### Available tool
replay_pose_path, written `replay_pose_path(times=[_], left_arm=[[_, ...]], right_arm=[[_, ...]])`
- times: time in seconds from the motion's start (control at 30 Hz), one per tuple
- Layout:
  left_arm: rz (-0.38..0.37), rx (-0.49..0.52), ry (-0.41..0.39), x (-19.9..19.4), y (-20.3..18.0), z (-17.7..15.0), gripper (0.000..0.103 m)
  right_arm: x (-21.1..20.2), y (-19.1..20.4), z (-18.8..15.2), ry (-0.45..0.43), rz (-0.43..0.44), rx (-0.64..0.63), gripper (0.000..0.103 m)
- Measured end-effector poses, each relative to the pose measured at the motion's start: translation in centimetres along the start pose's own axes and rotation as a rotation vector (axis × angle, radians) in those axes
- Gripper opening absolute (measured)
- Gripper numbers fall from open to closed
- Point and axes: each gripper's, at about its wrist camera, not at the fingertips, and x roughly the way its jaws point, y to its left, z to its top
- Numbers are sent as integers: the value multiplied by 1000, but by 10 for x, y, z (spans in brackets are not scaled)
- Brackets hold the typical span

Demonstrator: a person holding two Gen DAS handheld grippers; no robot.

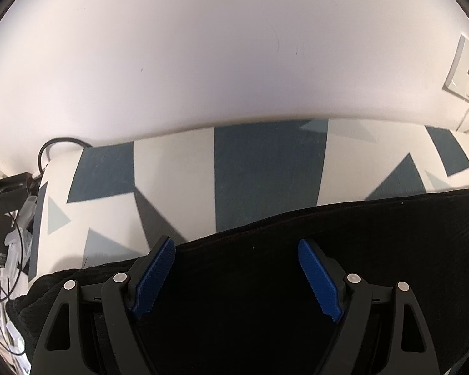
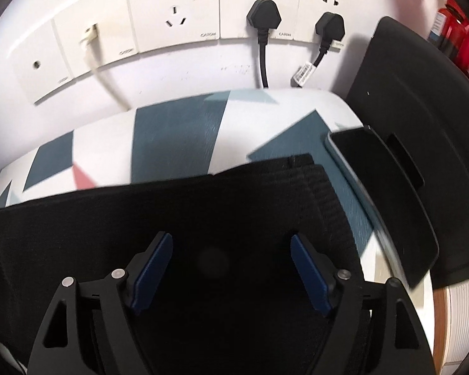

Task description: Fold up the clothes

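Both tools are over the cloth. The left gripper (image 1: 236, 276) hangs above a black ribbed garment (image 1: 297, 250), its blue pads (image 1: 155, 276) spread wide with nothing between them. The garment fills the lower part of the left wrist view, from 3 o'clock through 6 to 8 o'clock, and lies on a tablecloth (image 1: 265, 172) patterned in white, dark teal and pale blue shapes. A plain white wall (image 1: 219, 47) takes the whole upper field. At 9 o'clock, off the table edge, sits a tangle of black cables (image 1: 6, 250) and small dark boxes.

Over to the right wrist view: the right gripper (image 2: 231, 270) is likewise parted, blue pads (image 2: 309, 273) well apart, empty, hovering over the same black fabric (image 2: 172, 206). Here the garment's far edge runs across the middle, with a ribbed corner (image 2: 315, 181) at about 2 o'clock. Just beside that corner lies a dark flat device (image 2: 375, 181), like a tablet. A black chair back (image 2: 422, 109) stands at 3 o'clock. At 12 o'clock is a row of wall sockets (image 2: 172, 15), two with black plugs (image 2: 263, 12) in them.
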Motion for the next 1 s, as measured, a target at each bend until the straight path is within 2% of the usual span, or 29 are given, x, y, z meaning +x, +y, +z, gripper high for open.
replay_pose_path(times=[0.17, 0.27, 0.33, 0.4, 0.5, 0.6, 0.67, 0.73, 0.8, 0.87, 1.0], left_arm=[[-34, -75, -22, 11, 0, 17, 83], [-61, -67, 16, 8, 3, 24, 82], [-110, -76, -1, -10, 13, 25, 80], [-172, -84, -57, -40, 32, 20, 80], [-192, -104, -117, -78, 71, 3, 80], [-155, -173, -83, -81, 120, -21, 80], [-98, -214, -20, -64, 154, -46, 80], [-50, -263, 33, -45, 172, -75, 80], [-45, -294, 55, -35, 180, -92, 78], [-29, -291, 43, -23, 176, -102, 78], [-22, -311, 11, -8, 174, -95, 79]], right_arm=[[11, -3, 22, -7, -10, 16, 79], [8, -6, 26, -5, -4, 55, 79], [-6, -5, 24, -17, 45, 91, 79], [-31, 8, 16, -67, 111, 46, 80], [-47, 40, 4, -89, 157, -57, 81], [-50, 72, -6, -68, 207, -120, 81], [-40, 89, -8, -34, 211, -102, 81], [-33, 105, -14, -3, 210, -78, 81], [-30, 112, -20, 14, 193, -51, 81], [-26, 111, -25, 22, 165, -26, 81], [-25, 124, -38, 11, 95, -95, 81]])
